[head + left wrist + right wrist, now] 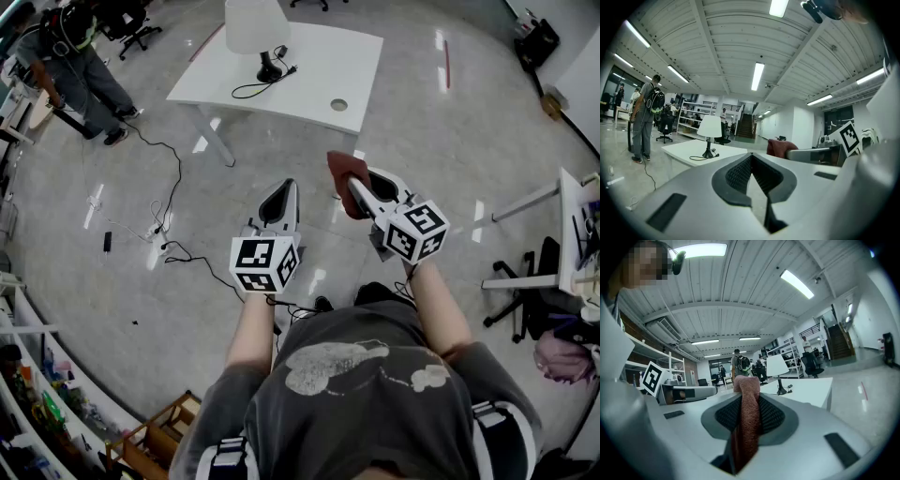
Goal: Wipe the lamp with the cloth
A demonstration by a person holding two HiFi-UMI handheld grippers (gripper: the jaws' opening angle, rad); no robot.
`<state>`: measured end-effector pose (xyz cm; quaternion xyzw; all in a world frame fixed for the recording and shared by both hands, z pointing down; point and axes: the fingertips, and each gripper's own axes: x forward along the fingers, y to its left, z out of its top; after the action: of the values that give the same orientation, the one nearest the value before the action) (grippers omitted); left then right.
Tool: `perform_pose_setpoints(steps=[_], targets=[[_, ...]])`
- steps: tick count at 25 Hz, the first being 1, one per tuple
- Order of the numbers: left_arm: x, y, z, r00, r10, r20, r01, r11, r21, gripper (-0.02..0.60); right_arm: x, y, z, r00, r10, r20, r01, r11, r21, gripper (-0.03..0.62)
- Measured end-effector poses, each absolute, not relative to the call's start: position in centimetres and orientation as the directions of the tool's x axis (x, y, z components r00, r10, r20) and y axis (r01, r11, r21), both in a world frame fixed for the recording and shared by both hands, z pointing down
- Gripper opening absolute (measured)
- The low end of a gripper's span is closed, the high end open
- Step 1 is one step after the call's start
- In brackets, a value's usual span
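The person is standing on the open floor, well apart from the white tabletop (314,80), so the step in hand looks like the approach: carrying the cloth toward the lamp, with no wiping begun yet.

The right claw (356,190) is clenching the cloth (339,169). In the right gripper view the reddish-brown fabric is running up between the two dark pads and folding over above them. The left claw (283,187) is sitting closed, its pads pressed together with nothing between them, and is pointing toward the tabletop beside the right one.

The lamp (257,39) is standing upright near the far left part of the tabletop, a white shade on a dark stem and base, with its black cord (255,88) trailing loose across the surface beside it.

The next move seems to call for walking closer until the shade is within reach, then bringing the free fold of cloth against it. The lamp may tip under a sideways push, so steadying the base with the left claw would likely help, and the cord is lying where it could snag.

Counted: one lamp, one cloth, two claws, one tabletop under the lamp. One other person (77,64) is standing at the far left.
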<state>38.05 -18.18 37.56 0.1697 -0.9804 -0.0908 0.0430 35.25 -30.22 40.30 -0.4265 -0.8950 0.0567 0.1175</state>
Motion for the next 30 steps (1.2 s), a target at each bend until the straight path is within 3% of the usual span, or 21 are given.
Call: perform_pose_setpoints(steps=[10, 30], targets=[[34.8, -18.2, 36.8, -0.954, -0.296, 0.048, -0.285, 0.944, 0.164, 0.008, 30.4, -30.1, 40.6, -0.572, 0.807, 0.145, 0.776, 0.59, -0.221, 0.086], [19.0, -22.8, 35.1, -0.993, -0.113, 0.04, -0.106, 0.984, 0.146, 0.008, 12.2, -34.8, 39.7, -0.443, 0.89, 0.109, 0.85, 0.456, -0.264, 0.086]])
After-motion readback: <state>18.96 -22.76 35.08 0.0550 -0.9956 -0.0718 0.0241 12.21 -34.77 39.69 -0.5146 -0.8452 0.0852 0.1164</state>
